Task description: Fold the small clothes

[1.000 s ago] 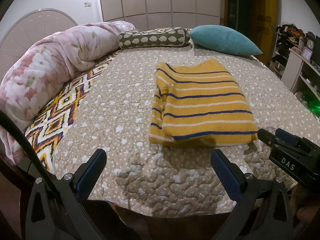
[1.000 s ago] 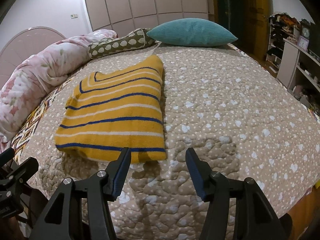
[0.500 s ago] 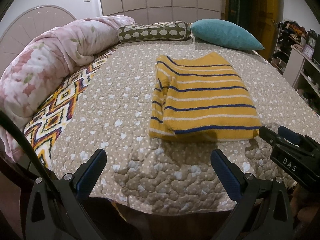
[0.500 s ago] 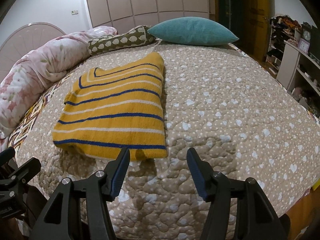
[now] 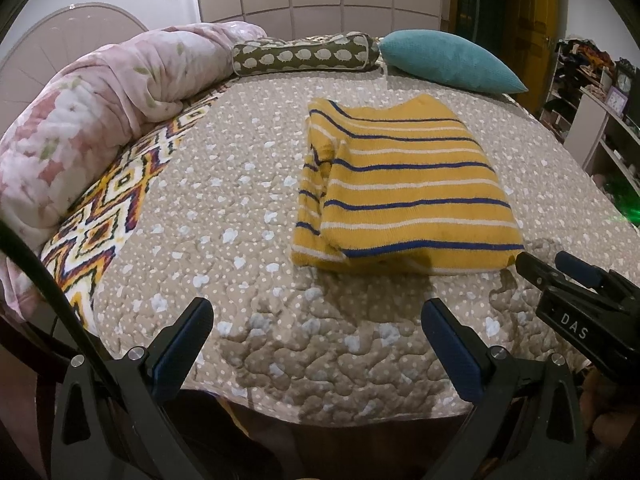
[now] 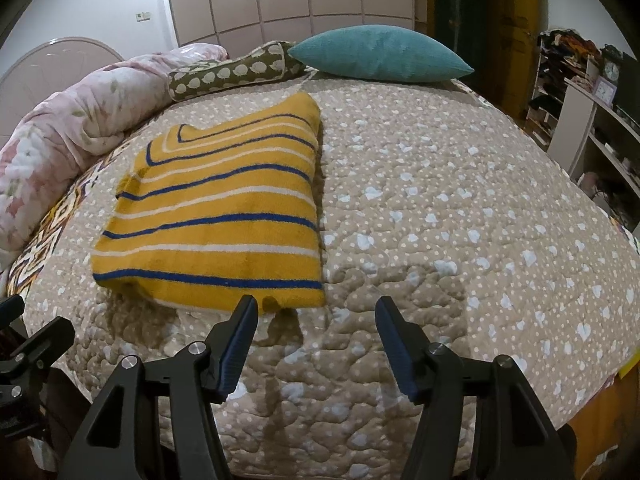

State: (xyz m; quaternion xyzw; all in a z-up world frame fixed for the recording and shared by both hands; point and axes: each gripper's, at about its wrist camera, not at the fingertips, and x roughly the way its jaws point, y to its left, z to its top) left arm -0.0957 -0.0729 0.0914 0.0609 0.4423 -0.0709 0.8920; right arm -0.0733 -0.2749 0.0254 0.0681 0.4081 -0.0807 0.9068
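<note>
A yellow sweater (image 5: 404,188) with blue and white stripes lies folded flat on the bed's beige quilt (image 5: 224,200); it also shows in the right wrist view (image 6: 224,216). My left gripper (image 5: 316,312) is open and empty, hovering over the quilt's near edge, short of the sweater. My right gripper (image 6: 316,308) is open and empty, just before the sweater's near right corner. The right gripper also shows in the left wrist view (image 5: 560,268), beside that corner.
A pink floral duvet (image 5: 80,128) lies along the left. A patterned bolster (image 5: 304,56) and a teal pillow (image 5: 448,64) sit at the head. A zigzag blanket (image 5: 108,220) shows at left. Shelves (image 6: 592,112) stand to the right.
Both grippers have drawn slightly back and up from the bed; the sweater sits a little farther in view. Both stay open. The sweater has not moved.
</note>
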